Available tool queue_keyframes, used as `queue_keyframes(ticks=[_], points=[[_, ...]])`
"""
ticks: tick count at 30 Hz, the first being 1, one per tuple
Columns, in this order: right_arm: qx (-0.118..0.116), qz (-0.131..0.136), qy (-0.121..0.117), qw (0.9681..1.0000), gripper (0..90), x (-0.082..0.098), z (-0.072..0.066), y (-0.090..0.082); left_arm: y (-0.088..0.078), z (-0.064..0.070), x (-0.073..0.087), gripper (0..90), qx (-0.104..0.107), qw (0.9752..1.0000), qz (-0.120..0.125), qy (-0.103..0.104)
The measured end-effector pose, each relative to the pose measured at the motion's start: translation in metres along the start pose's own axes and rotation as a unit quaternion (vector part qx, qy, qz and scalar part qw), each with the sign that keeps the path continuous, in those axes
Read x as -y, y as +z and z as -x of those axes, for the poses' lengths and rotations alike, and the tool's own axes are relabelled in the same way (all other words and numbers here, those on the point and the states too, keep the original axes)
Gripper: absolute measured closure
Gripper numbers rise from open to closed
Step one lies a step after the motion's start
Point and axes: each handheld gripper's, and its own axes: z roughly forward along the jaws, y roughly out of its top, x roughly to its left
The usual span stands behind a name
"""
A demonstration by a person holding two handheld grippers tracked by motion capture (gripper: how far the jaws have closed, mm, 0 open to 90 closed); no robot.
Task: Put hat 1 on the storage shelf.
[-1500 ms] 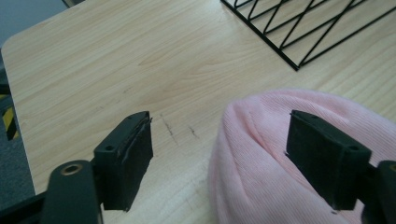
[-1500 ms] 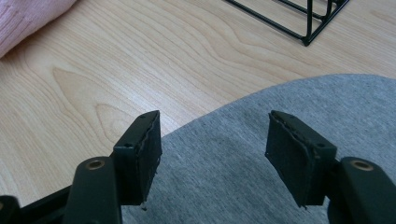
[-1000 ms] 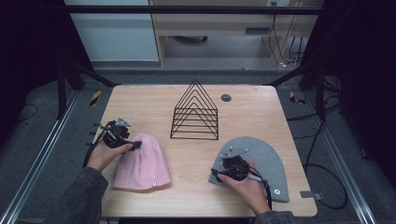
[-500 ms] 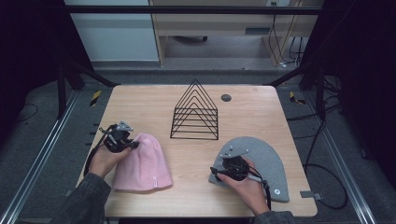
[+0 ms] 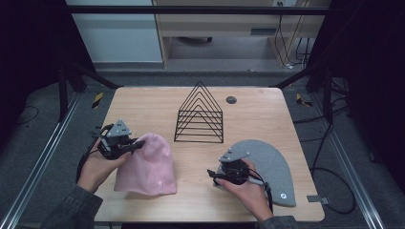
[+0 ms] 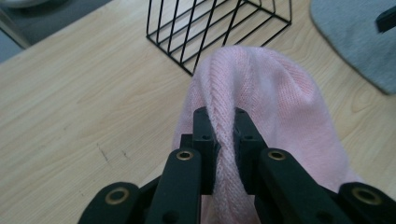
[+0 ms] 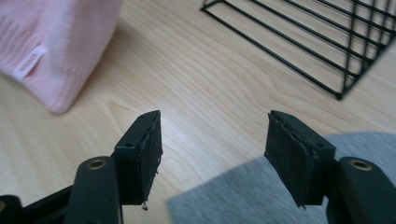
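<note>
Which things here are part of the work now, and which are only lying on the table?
In the job:
- pink hat, a fold pinched in the shut left gripper
- grey hat, by the open right gripper, which holds nothing

Lying about:
- black wire rack, standing behind both hats
- small dark disc near the table far edge

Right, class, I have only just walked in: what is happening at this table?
A person works two handheld grippers at a wooden table. The left gripper is shut on a fold of the pink hat. The right gripper is open and holds nothing, above the edge of the grey hat. A black wire rack stands behind.
</note>
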Motion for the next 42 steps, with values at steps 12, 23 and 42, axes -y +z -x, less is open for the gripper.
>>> queue_keyframes(ticks=[12, 23, 42], points=[[-0.055, -0.015, -0.054, 0.9969, 46.4, -0.024, -0.045, 0.031, -0.023, 0.012, -0.036, 82.0, -0.009, 0.9993, 0.021, 0.030], [-0.071, 0.003, -0.045, 0.9965, 49.6, -0.041, -0.048, 0.044, -0.035, 0.026, -0.082, 82.0, -0.005, 0.9971, 0.052, 0.056], [-0.114, 0.043, -0.051, 0.9913, 84.8, -0.080, -0.022, -0.008, -0.023, 0.019, -0.113, 80.2, 0.002, 0.9970, 0.068, 0.037]])
